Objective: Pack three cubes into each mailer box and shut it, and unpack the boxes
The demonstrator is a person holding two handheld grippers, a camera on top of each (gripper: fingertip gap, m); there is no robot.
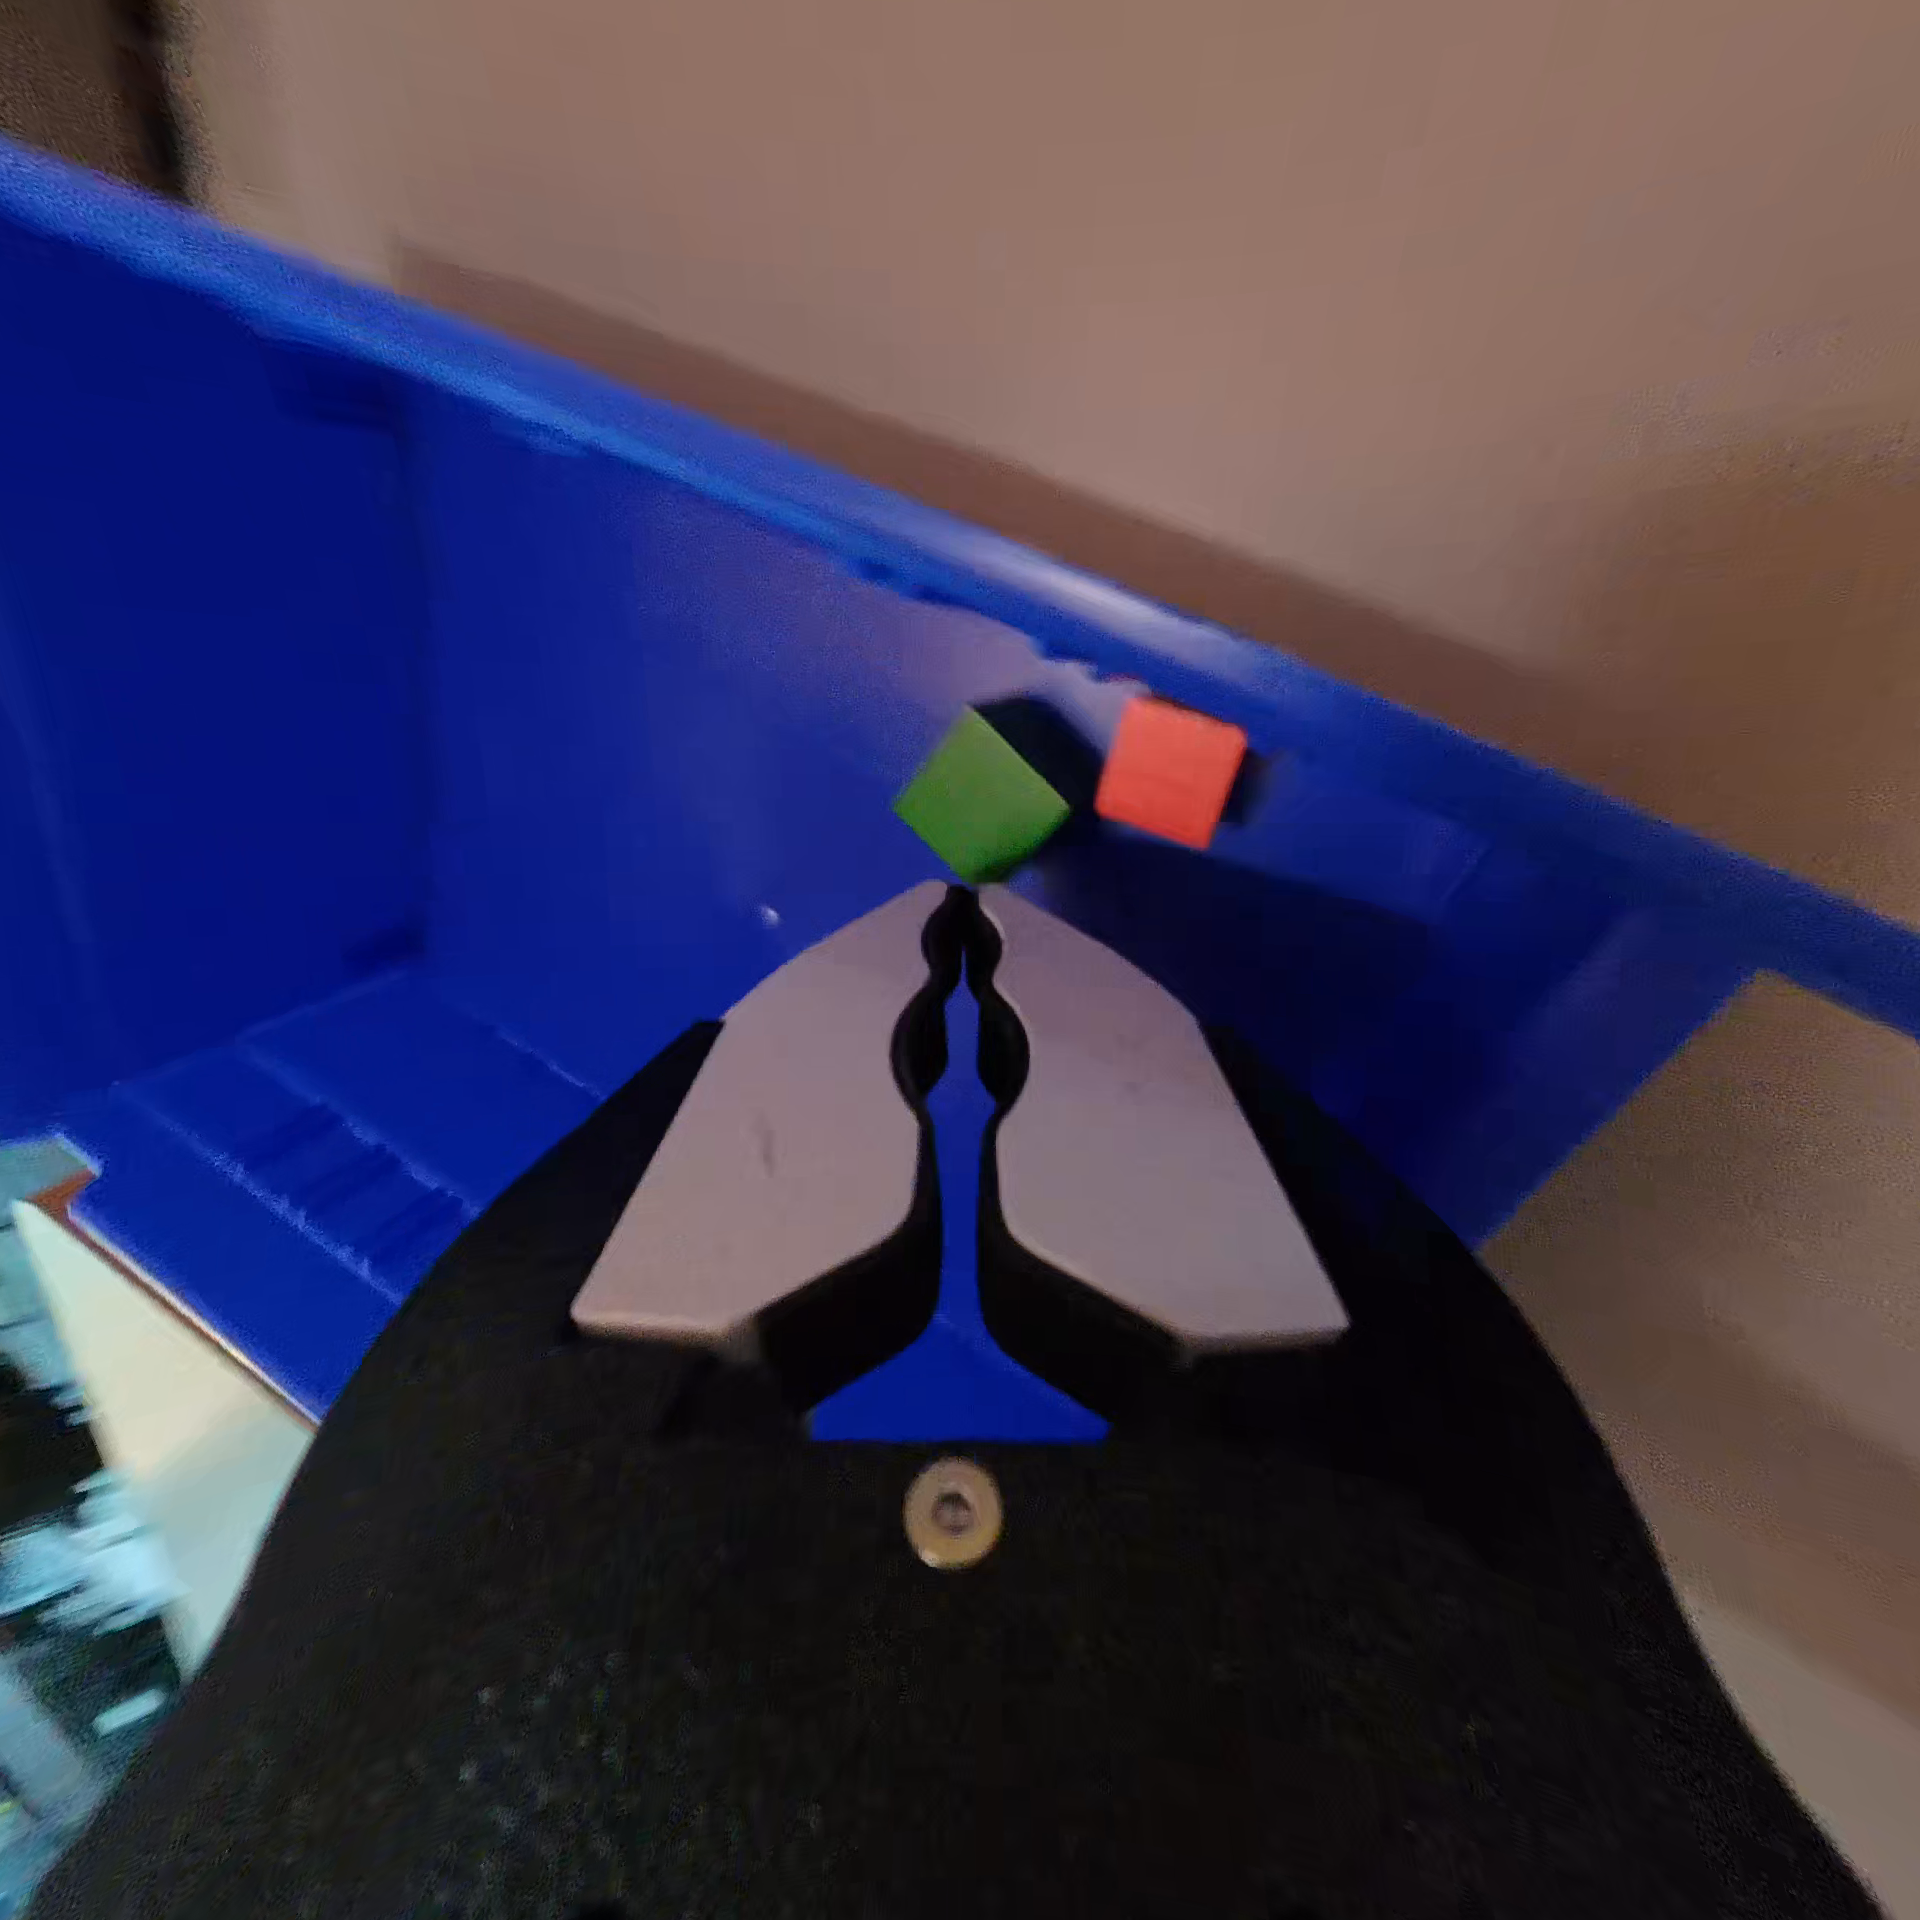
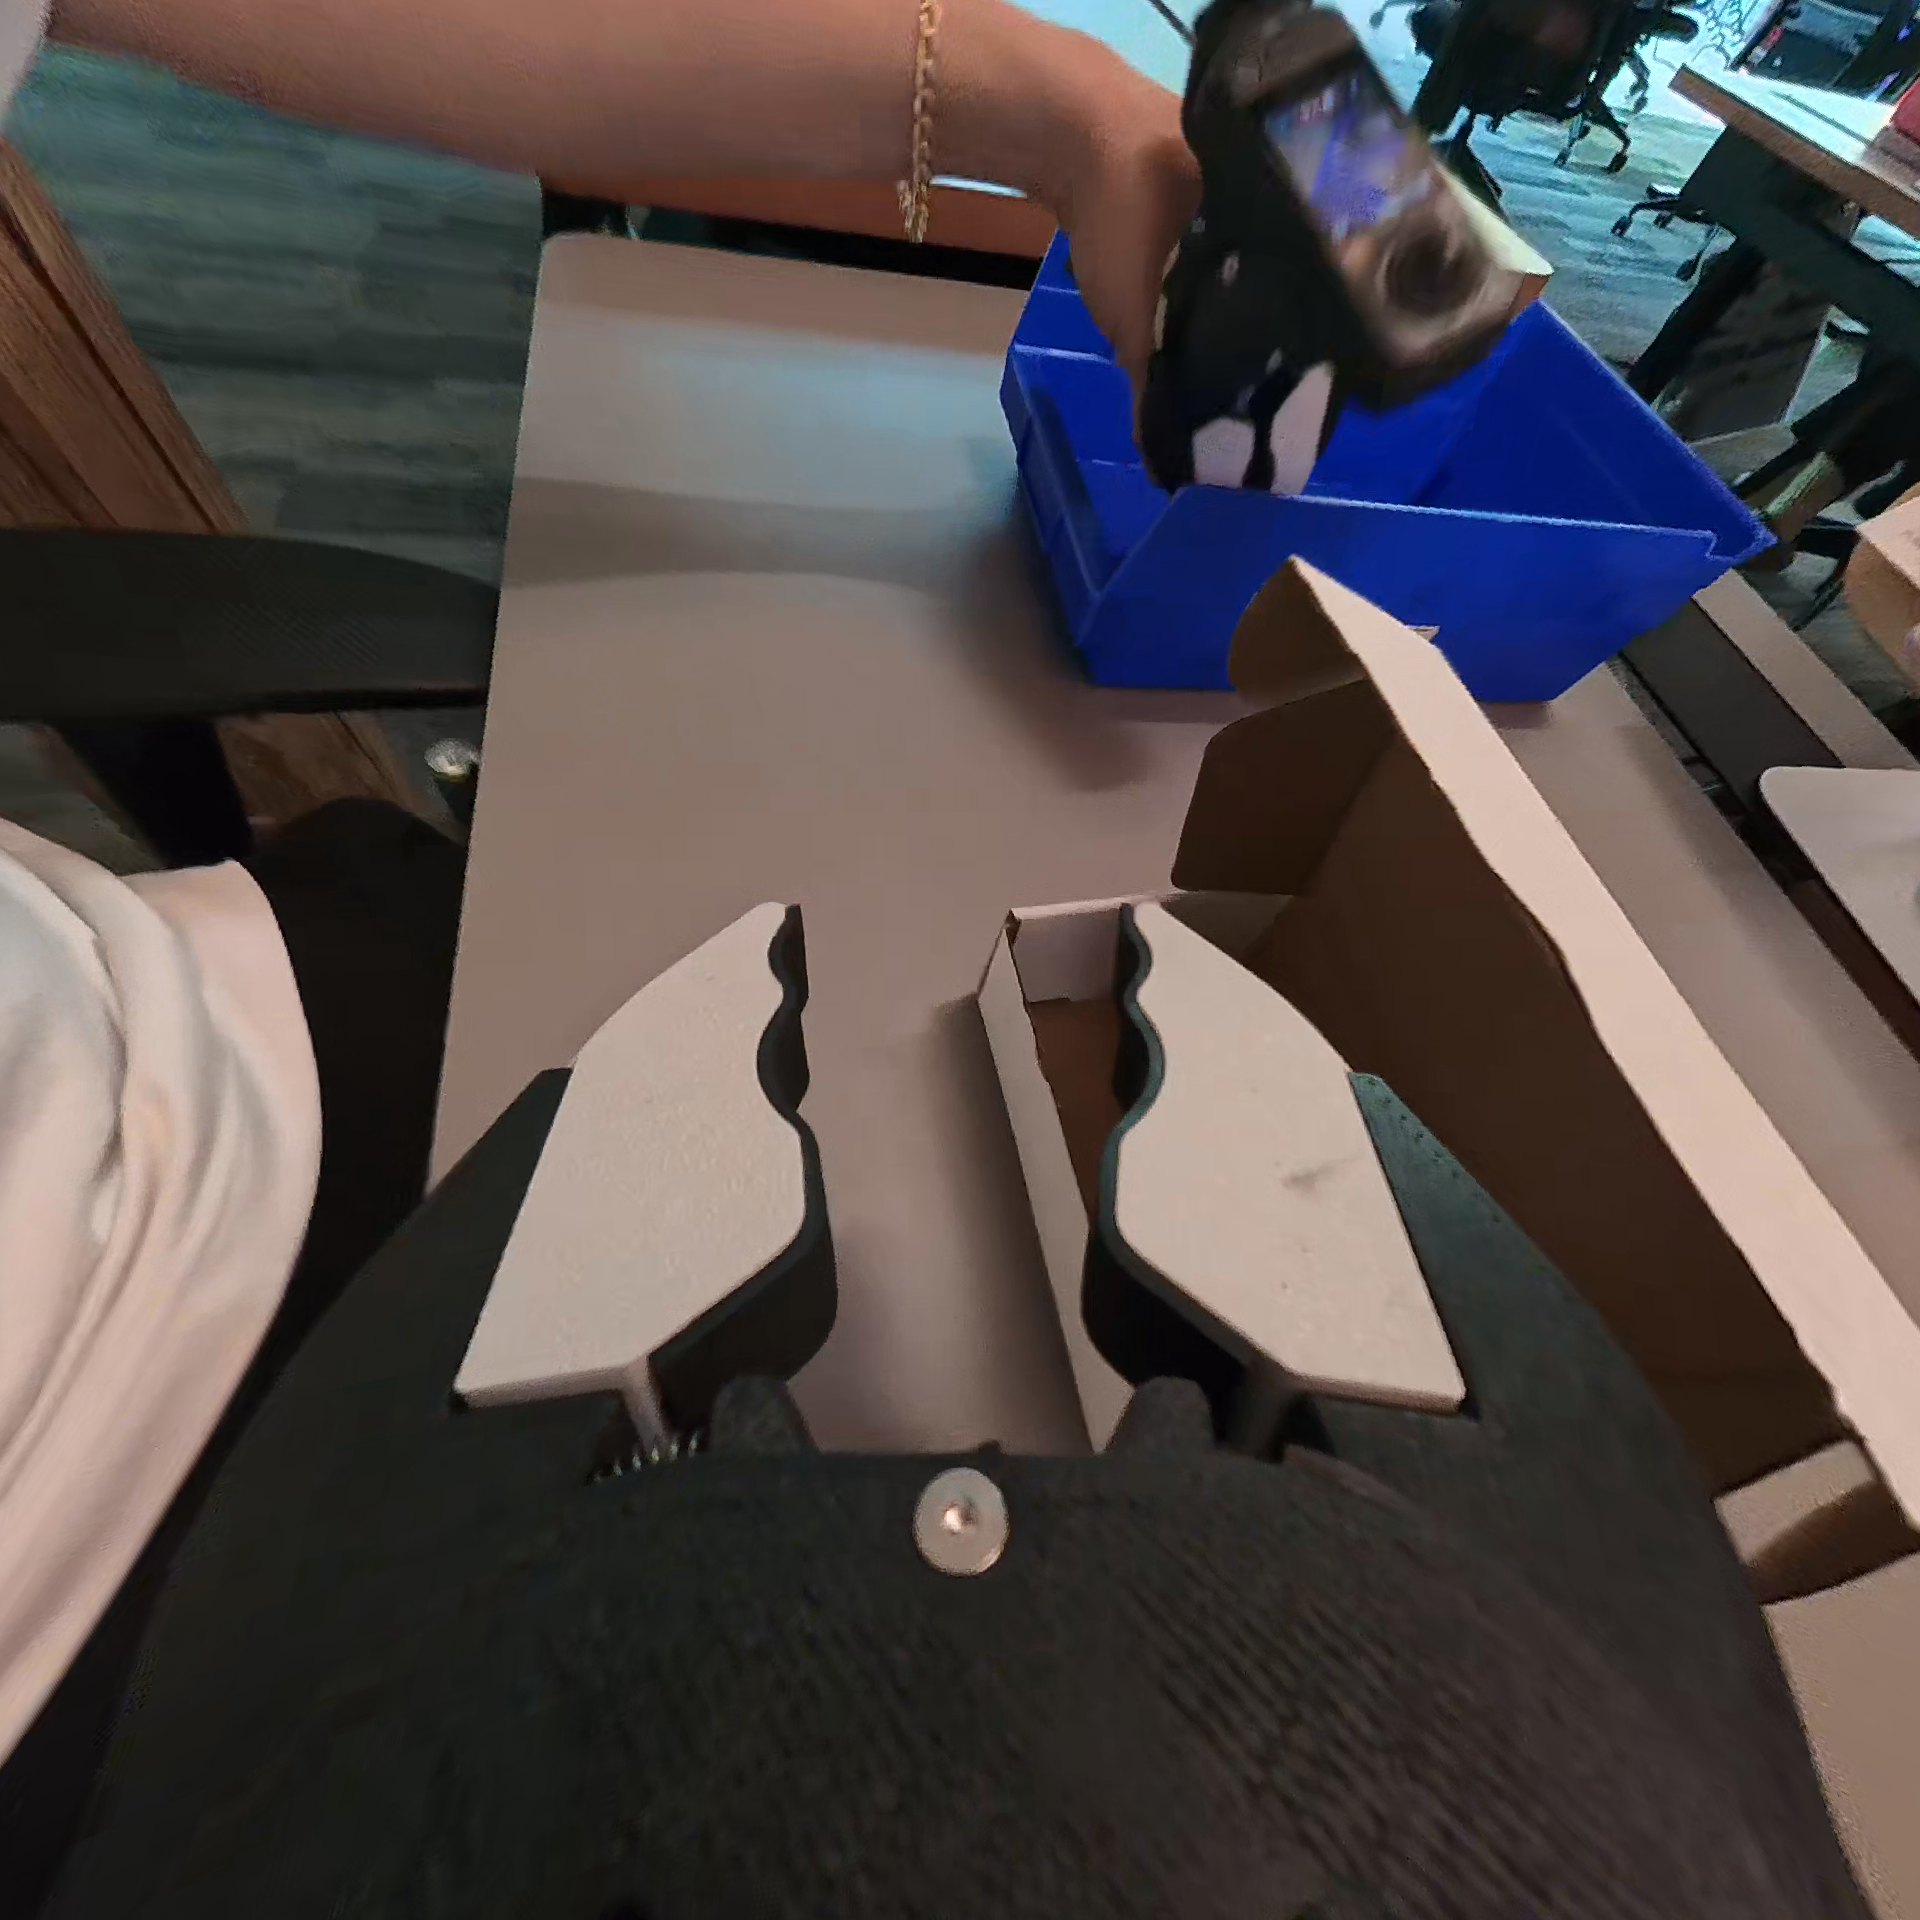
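Left wrist view: I am holding the left gripper (image 1: 961, 902) inside the blue bin (image 1: 416, 727), its jaws pressed together at the tips and pinching nothing. A green cube (image 1: 982, 800) is sitting on the bin floor just beyond the fingertips, turned corner-on toward me, and a red cube (image 1: 1169, 769) is lying just beside it, close against the bin's far wall. I am seeing only these two cubes in the bin. To pick the green one well, I judge I should be spreading the jaws first, then twisting the wrist so the pads are meeting two flat faces rather than corners, and coming in clear of the red cube so I am not nudging it into the wall.

Right wrist view: I am keeping the right gripper (image 2: 961, 940) spread and empty, low over the near edge of the worktop (image 2: 727, 675), beside the open cardboard mailer box (image 2: 1351, 1039) whose lid is standing up. The box's near left corner is lying between the fingers. No cube is showing in the part of the box I can see. Farther off, a hand is dipping the left gripper into the bin at the worktop's far right corner. I judge steadying the box's wall would help during the drop.
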